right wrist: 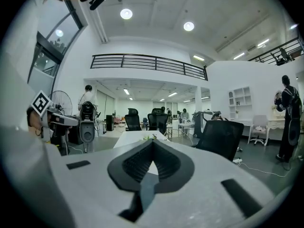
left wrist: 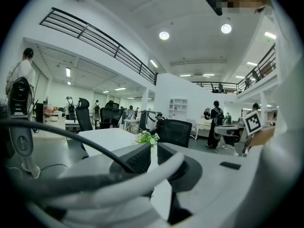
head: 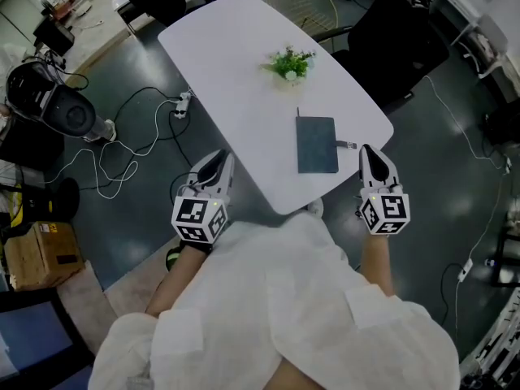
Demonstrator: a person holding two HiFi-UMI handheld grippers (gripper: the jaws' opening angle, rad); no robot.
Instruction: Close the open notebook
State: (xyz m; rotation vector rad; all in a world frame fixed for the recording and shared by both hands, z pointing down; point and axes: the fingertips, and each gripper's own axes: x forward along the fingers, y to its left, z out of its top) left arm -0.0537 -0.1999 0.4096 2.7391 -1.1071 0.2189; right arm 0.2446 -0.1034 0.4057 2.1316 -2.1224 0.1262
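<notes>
A dark blue-grey notebook [head: 317,144] lies flat with its cover down on the near end of the white table [head: 244,71]. A small tab sticks out of its right edge. My left gripper [head: 216,166] hovers off the table's left front edge, jaws together and empty. To the right of the table's near corner my right gripper [head: 370,159] is shut on nothing, a short way from the notebook. In the left gripper view the left gripper [left wrist: 153,147] points toward the plant; in the right gripper view the right gripper [right wrist: 153,142] aims along the table. The notebook is hidden in both gripper views.
A small potted plant [head: 291,62] stands mid-table beyond the notebook. Cables and a power strip [head: 182,103] lie on the floor to the left, near a standing fan [head: 50,106] and a cardboard box [head: 37,254]. Black office chairs [head: 398,39] stand at the right.
</notes>
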